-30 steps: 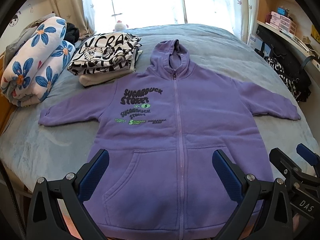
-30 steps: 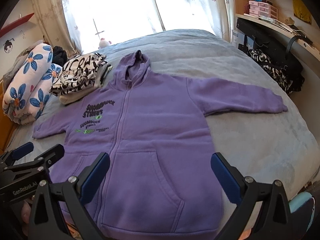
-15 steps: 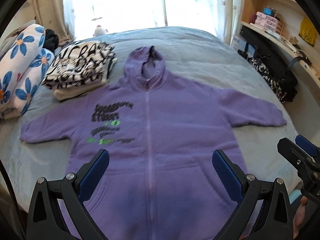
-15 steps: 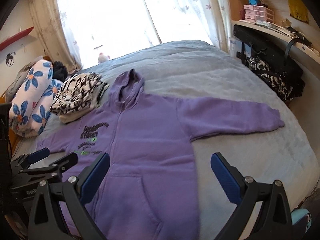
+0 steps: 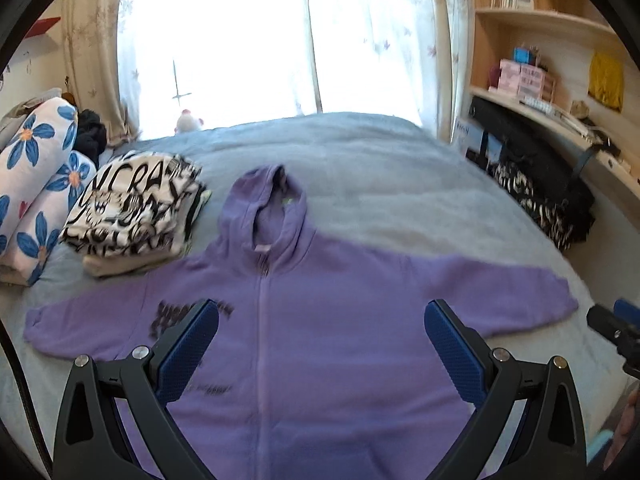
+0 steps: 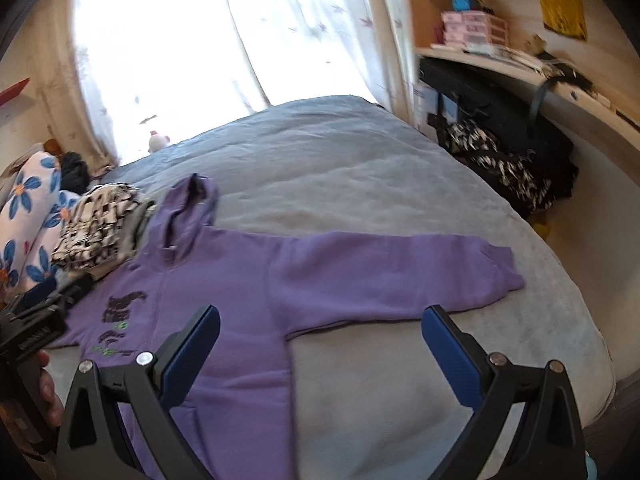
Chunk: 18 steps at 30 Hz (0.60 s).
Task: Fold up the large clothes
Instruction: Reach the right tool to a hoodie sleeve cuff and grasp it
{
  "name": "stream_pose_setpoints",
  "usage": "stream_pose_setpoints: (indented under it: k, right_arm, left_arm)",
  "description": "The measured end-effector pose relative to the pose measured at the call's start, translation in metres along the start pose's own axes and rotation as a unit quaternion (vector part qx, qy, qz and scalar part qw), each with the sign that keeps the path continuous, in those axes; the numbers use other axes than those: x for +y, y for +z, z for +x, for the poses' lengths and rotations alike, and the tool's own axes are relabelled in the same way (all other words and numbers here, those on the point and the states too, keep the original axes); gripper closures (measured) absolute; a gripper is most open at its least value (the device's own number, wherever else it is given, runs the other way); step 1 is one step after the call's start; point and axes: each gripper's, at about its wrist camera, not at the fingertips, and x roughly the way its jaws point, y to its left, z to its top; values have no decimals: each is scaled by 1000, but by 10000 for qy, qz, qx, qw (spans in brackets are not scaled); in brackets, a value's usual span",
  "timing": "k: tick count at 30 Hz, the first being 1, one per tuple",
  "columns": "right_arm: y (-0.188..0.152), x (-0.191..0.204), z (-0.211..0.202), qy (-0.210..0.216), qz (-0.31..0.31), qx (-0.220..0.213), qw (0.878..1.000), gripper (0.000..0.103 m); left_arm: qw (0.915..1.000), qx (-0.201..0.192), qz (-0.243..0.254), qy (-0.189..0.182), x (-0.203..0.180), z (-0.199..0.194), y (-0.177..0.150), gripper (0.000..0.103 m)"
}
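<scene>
A purple zip hoodie (image 5: 328,300) lies flat and face up on the grey bed (image 5: 380,168), sleeves spread out, hood toward the window. It also shows in the right wrist view (image 6: 248,292), its right sleeve (image 6: 400,272) stretched across the bed. My left gripper (image 5: 320,344) is open and empty, held above the hoodie's chest. My right gripper (image 6: 320,352) is open and empty, held above the hoodie's right side, below the sleeve. Each gripper's tip shows at the edge of the other's view.
A folded black-and-white garment stack (image 5: 132,212) lies left of the hood. A blue-flowered duvet roll (image 5: 36,188) sits at the far left. A black bag and patterned cloth (image 5: 540,196) lie off the bed's right edge under a desk. A window with curtains is behind.
Both grippers have lifted and tilted up, so the views now show more of the window and less of the hoodie's hem. The right gripper has swung right. The hoodie has not moved.
</scene>
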Motion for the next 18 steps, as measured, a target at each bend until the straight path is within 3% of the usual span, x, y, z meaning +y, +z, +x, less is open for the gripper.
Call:
stream_pose_setpoints:
  k: [2,9,13,16,18]
  right_arm:
    - [3,-18,14,17,209,114,9997,2]
    - [-6,-87,68,-131,1174,599,9912,2]
    - [-18,-116,99,-320,1523,844,9842,2]
    - [-27,-138,123,-431,1786,1032,9775,2]
    - [-32,-152,140,-444,1997,1150,9721,10]
  left_arm:
    - [10000,-62,27,-19,-8,11,2,1]
    - [9987,468,204,60,-40,80,-1,1]
    - [9973,736,-8,61,-45,115,-3,17]
    - [9968,793,-58,80,-47,135,-6,18]
    - [9960,887,-10,115,-50,144,-8,18]
